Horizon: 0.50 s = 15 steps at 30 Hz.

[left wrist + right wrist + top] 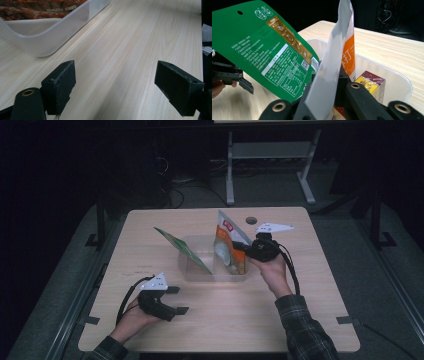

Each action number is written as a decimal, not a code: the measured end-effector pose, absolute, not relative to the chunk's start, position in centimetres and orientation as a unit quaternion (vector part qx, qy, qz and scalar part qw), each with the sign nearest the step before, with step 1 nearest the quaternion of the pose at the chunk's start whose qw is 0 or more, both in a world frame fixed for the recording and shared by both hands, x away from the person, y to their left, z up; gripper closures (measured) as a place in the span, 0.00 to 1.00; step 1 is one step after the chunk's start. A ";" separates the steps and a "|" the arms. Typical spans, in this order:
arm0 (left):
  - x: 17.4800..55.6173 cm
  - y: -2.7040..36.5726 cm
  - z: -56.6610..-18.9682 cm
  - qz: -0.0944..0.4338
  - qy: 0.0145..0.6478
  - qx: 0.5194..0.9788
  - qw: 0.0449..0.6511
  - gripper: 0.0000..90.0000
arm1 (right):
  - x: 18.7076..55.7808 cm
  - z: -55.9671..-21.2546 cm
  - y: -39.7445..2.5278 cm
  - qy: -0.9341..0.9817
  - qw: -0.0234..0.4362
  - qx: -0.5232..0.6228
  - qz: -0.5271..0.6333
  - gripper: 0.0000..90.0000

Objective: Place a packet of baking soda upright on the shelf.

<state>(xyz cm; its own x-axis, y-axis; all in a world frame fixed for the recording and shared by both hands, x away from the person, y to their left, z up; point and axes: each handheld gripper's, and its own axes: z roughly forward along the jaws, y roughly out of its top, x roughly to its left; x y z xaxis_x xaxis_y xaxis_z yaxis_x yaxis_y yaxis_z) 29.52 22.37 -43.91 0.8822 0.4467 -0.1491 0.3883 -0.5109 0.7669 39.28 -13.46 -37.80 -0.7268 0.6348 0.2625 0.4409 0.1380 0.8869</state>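
The pale wooden worktop (300, 320) carries a clear plastic tub (192, 272) near its middle, slightly toward the far edge; in the left hand-held gripper view the tub's rounded corner (42, 45) sits close ahead and to one side of the jaws; a green pouch (182, 249) leans tilted over the tub's left rim, its printed back facing the right hand-held gripper view (269, 57); an orange-and-white pouch (227, 247) stands nearly upright inside the tub at its right end, its silver back (329, 65) rising between the right jaws; a small dark red and yellow box (370, 83) lies in the tub beside it; the right hand-held gripper (248, 248) is clamped on the orange-and-white pouch at the tub's right rim, held by the right hand (272, 272); the left hand-held gripper (176, 300) rests low over the worktop near the near-left corner, well apart from the tub, its jaws spread wide with bare wood between them.
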 end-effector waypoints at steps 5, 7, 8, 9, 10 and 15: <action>29.5 22.4 -43.9 0.034 0.240 0.868 0.432 0.19 | 39.0 -37.4 -13.9 0.741 0.087 0.356 0.563 0.82; 29.5 22.4 -43.8 0.036 0.239 0.869 0.432 0.19 | 38.6 -37.0 -14.1 0.742 0.092 0.357 0.561 0.75; 29.5 22.5 -43.8 0.036 0.238 0.870 0.431 0.19 | 38.4 -36.8 -14.2 0.745 0.094 0.353 0.558 0.73; 29.5 22.5 -43.8 0.037 0.238 0.870 0.431 0.19 | 38.2 -36.7 -14.3 0.751 0.099 0.350 0.550 0.70; 29.5 22.5 -43.8 0.034 0.243 0.868 0.433 0.19 | 37.9 -36.5 -14.4 0.757 0.107 0.348 0.542 0.66; 29.6 22.5 -43.8 0.037 0.239 0.869 0.432 0.19 | 36.5 -35.9 -15.4 0.776 0.137 0.339 0.513 0.52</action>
<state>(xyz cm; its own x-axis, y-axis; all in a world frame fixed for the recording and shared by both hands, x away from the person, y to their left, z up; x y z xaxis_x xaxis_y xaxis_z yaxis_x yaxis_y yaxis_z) 29.58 22.54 -43.82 0.8828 0.4473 -0.1431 0.3842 -0.5126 0.7679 36.51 -15.39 -35.87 -0.7321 0.6675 0.1359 0.3869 0.2432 0.8895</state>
